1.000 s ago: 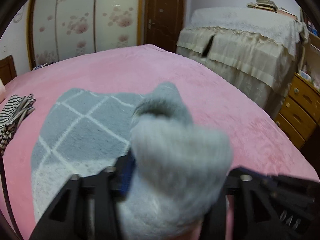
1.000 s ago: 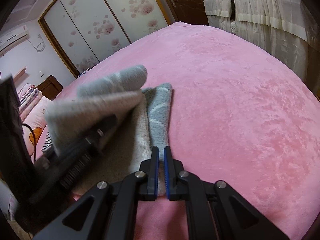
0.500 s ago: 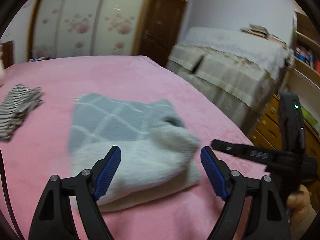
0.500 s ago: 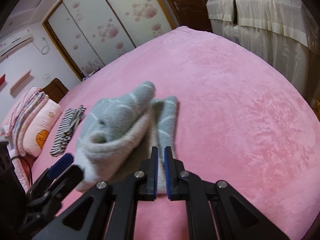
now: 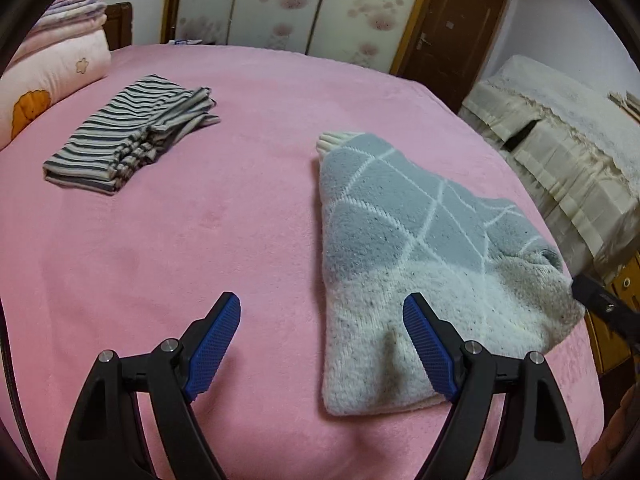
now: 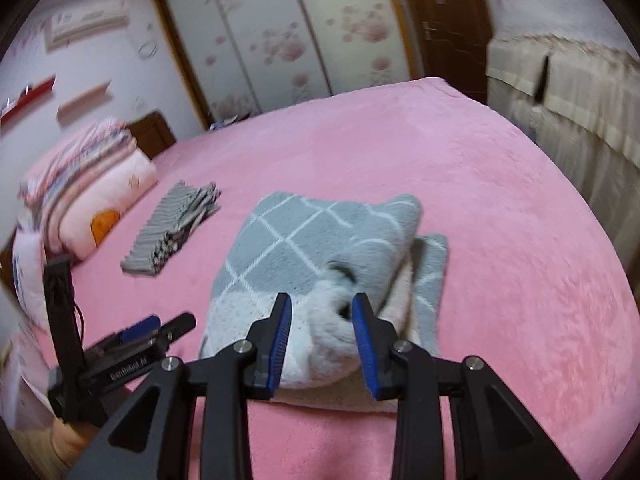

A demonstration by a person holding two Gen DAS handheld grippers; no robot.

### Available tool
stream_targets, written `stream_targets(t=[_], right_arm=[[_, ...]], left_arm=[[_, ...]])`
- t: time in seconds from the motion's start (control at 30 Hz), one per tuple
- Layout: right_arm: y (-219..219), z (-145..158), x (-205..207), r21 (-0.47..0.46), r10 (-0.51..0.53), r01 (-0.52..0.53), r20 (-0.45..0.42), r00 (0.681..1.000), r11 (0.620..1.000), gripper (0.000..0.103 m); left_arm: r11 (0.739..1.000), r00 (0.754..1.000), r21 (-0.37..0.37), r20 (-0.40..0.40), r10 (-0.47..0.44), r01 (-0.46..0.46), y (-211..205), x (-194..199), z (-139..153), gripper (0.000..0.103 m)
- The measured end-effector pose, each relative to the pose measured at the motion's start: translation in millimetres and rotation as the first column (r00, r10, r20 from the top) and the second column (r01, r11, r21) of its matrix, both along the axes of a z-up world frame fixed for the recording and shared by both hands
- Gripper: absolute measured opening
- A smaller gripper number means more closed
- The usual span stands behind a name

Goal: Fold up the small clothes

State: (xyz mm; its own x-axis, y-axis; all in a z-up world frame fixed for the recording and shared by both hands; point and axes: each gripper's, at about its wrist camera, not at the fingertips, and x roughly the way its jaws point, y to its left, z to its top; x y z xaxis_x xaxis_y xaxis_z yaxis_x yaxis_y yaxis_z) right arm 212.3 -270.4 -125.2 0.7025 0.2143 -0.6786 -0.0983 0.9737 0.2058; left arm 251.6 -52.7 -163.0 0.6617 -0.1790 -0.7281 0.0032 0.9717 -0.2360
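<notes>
Pink bedspread (image 5: 248, 184) is filling the left wrist view; the left gripper (image 5: 320, 344) is hanging wide open over it, nothing between its jaws, beside the folded grey sweater (image 5: 404, 248), with a striped garment (image 5: 128, 132) lying well apart. From the right wrist, the right gripper (image 6: 322, 340) is opening, jaws off the sweater's near edge.

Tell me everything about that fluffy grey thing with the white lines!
The grey garment looks like soft, fuzzy knit, grey with thin white diamond lines, fading to speckled cream at the near end. It lies folded into a thick bundle on the pink blanket, one ribbed cream edge poking out at the far end. Nothing grips it; the opening right tongs hover just over its near end.
</notes>
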Motion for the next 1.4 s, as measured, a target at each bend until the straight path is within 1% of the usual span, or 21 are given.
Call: stream_targets(t=[0.03,0.07,0.13,0.2,0.23,0.3,0.37,0.43,0.5,0.57,0.7,0.8,0.87,0.9,0.93,0.97,1.07,1.13,1.2,1.3,1.4], right_arm=[[1.7,-3.8,3.2,-0.021,0.003,-0.003,-0.017,1.000,1.000,0.023],[1.3,-6.8,4.5,-0.035,-0.002,0.001,-0.024,1.000,0.999,0.010],[-9.2,-10.9,1.2,-0.036,-0.049,0.048,-0.031,0.998,0.998,0.010],[-27.0,-15.6,-6.2,0.000,-0.104,0.105,-0.036,0.994,0.995,0.009],[-41.1,-23.9,-10.5,0.033,-0.139,0.141,-0.057,0.989,0.989,0.009],[-56.9,-41.1,-15.9,0.070,-0.170,0.177,-0.099,0.981,0.982,0.008],[-62.1,-64.1,-21.3,0.092,-0.178,0.192,-0.142,0.974,0.977,0.008],[-59.4,-77.1,-24.6,0.090,-0.178,0.192,-0.141,0.974,0.977,0.008],[-58.1,-85.2,-25.1,0.106,-0.191,0.206,-0.137,0.972,0.973,0.008],[-60.6,-91.8,-24.0,0.137,-0.210,0.228,-0.133,0.969,0.964,0.008],[-67.1,-100.3,-23.1,0.180,-0.217,0.240,-0.137,0.966,0.954,0.009],[-65.7,-94.1,-23.0,0.163,-0.198,0.220,-0.141,0.970,0.962,0.011],[-64.9,-82.7,-23.7,0.154,-0.186,0.208,-0.144,0.972,0.966,0.020],[-66.2,-76.2,-23.5,0.156,-0.185,0.207,-0.141,0.973,0.966,0.027],[-68.0,-67.2,-24.3,0.162,-0.184,0.203,-0.127,0.975,0.966,0.031],[-69.6,-58.6,-24.6,0.167,-0.183,0.200,-0.110,0.977,0.965,0.032],[-73.9,-32.3,-18.3,0.158,-0.182,0.189,-0.057,0.982,0.969,0.033],[-72.5,-17.3,-3.0,0.142,-0.169,0.172,-0.030,0.985,0.975,0.033],[-67.7,-7.7,11.8,0.118,-0.161,0.160,-0.004,0.987,0.980,0.033],[-55.0,0.7,42.6,0.099,-0.119,0.116,0.023,0.993,0.988,0.033],[-45.8,-3.9,75.4,0.117,-0.079,0.077,0.008,0.997,0.990,0.033]], left_arm=[[1.000,1.000,0.008,-0.002,-0.005,0.005,-3.3,1.8,-1.4,0.083],[1.000,1.000,0.014,-0.002,-0.013,0.013,-7.3,4.5,-1.6,0.083],[0.999,0.999,0.028,-0.008,-0.031,0.032,-14.6,10.7,-4.3,0.083],[0.998,0.999,0.049,-0.019,-0.047,0.047,-23.0,13.4,-9.0,0.083],[0.997,0.998,0.059,-0.028,-0.052,0.054,-26.3,13.6,-12.8,0.083],[0.995,0.997,0.064,-0.046,-0.069,0.072,-31.9,13.3,-20.1,0.083],[0.994,0.996,0.077,-0.050,-0.072,0.076,-35.8,12.6,-25.8,0.087],[0.993,0.997,0.092,-0.045,-0.070,0.074,-36.4,10.3,-29.3,0.091],[0.993,0.997,0.097,-0.042,-0.068,0.072,-34.4,10.7,-34.2,0.094],[0.994,0.996,0.084,-0.048,-0.072,0.076,-31.2,11.7,-39.1,0.097],[0.995,0.995,0.054,-0.056,-0.085,0.088,-25.0,14.2,-42.6,0.097],[0.994,0.993,0.052,-0.063,-0.097,0.101,-22.2,14.9,-38.1,0.097],[0.992,0.991,0.047,-0.064,-0.117,0.120,-21.2,12.3,-30.5,0.097],[0.990,0.989,0.041,-0.063,-0.130,0.133,-19.6,11.1,-25.0,0.097],[0.989,0.988,0.033,-0.054,-0.143,0.145,-18.6,8.8,-19.4,0.097],[0.987,0.987,0.030,-0.039,-0.157,0.158,-17.8,6.4,-12.2,0.097],[0.979,0.981,0.054,0.017,-0.196,0.195,-17.8,7.0,9.9,0.097],[0.973,0.974,0.087,0.054,-0.219,0.214,-21.9,17.3,24.1,0.097],[0.970,0.970,0.096,0.070,-0.231,0.224,-27.2,31.2,33.0,0.097],[0.967,0.964,0.061,0.085,-0.252,0.247,-38.9,58.1,40.8,0.097],[0.964,0.961,0.018,0.072,-0.268,0.267,-51.5,80.8,40.4,0.097]])
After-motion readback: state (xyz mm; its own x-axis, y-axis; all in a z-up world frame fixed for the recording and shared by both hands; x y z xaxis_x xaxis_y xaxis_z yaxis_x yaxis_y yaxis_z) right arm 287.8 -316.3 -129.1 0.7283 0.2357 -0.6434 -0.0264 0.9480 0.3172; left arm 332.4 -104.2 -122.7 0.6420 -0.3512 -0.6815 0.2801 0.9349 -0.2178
